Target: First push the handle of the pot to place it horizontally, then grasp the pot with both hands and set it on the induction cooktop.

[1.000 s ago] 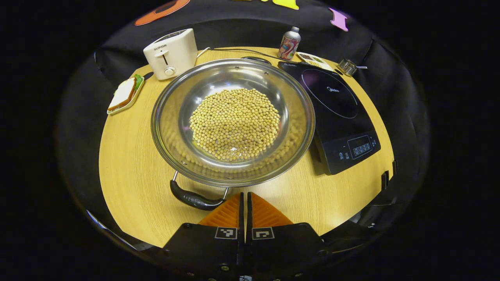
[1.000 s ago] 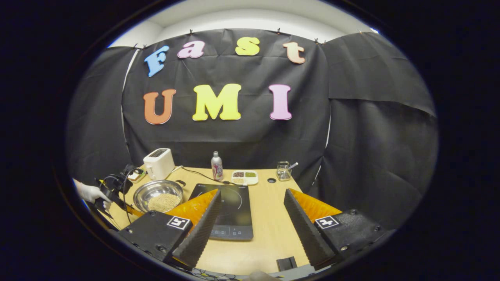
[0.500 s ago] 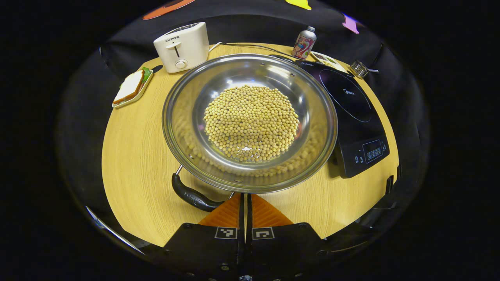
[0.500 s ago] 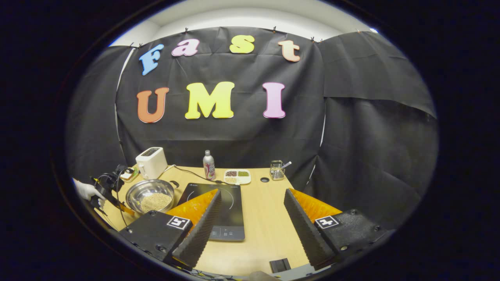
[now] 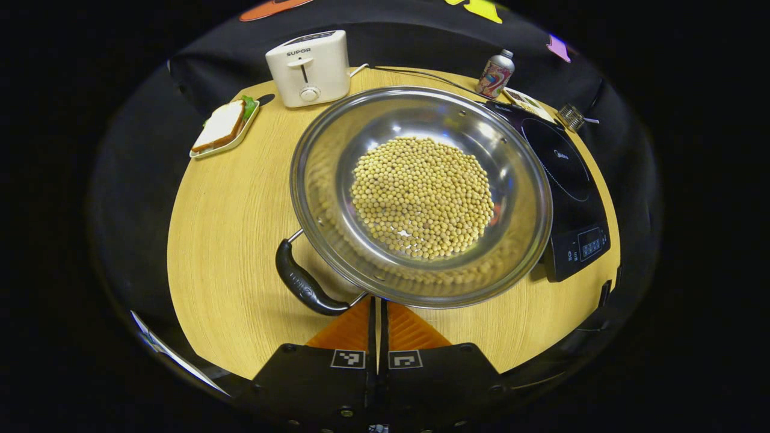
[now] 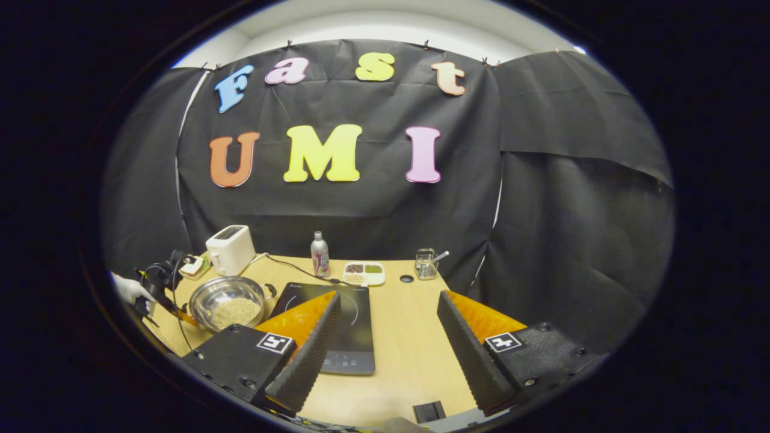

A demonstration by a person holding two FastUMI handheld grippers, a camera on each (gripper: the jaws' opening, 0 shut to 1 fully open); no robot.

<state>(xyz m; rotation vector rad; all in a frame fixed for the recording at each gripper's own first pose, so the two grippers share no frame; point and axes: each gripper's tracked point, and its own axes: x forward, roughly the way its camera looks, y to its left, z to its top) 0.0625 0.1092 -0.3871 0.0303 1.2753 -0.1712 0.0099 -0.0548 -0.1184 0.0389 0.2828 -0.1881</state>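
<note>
Pot (image 5: 421,195) of pale beans sits mid-tabletop (image 5: 228,240), its right rim touching or overlapping the near-left edge of the induction cooktop (image 5: 568,180), which lies at 3 o'clock of it in the left gripper view. Near handle (image 5: 304,285) juts from the rim at about 7 o'clock. Far handle (image 6: 270,290) is seen in the right gripper view on the cooktop side of the pot.

Left tool (image 5: 378,313): fingers pressed together, a thin slit between them, nothing held. Tips sit at the pot's 6 o'clock rim, just beside the right end of the near handle. Judgement: fingers are kept together to make one blunt pusher, and set low against the handle's end so that a sideways shove turns the pot about its centre rather than sliding it.

Right tool (image 6: 388,340): fingers wide apart, empty, held above the tabletop well clear of the pot, cooktop showing between and behind its fingers. Judgement: it waits open for the two-handed lift, out of the way of the turn.

Toaster (image 5: 308,67) at 11 o'clock, sandwich plate (image 5: 225,126) at 10 o'clock, can (image 5: 495,74) at 1 o'clock; all apart from the pot.

Change against one second ago: near handle has swung clockwise round the rim, from lying almost across the bottom to slanting up-left. Pot now reads further right and larger, covering more of the cooktop's left edge. Left tool's fingers unchanged, together throughout. Right tool's opening unchanged.

Push step in hand, not finished; lift not begun.
</note>
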